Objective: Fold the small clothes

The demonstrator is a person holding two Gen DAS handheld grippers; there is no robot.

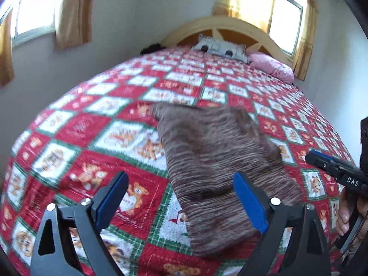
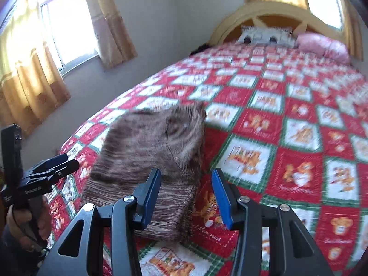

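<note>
Blue pads of my left gripper (image 1: 181, 202) gape empty over the brown striped garment (image 1: 220, 161), lengthwise ahead on the quilt (image 1: 69, 138); my right gripper (image 2: 186, 197) (also unclenched) sits beside it.

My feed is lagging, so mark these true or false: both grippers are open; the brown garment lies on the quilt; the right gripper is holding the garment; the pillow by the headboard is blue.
1. Both grippers are open. True: left gripper and right gripper both show parted fingers.
2. The brown garment lies on the quilt. True.
3. The right gripper holds the garment. False: nothing sits between its fingers.
4. The pillow by the headboard is blue. False: pink.
</note>
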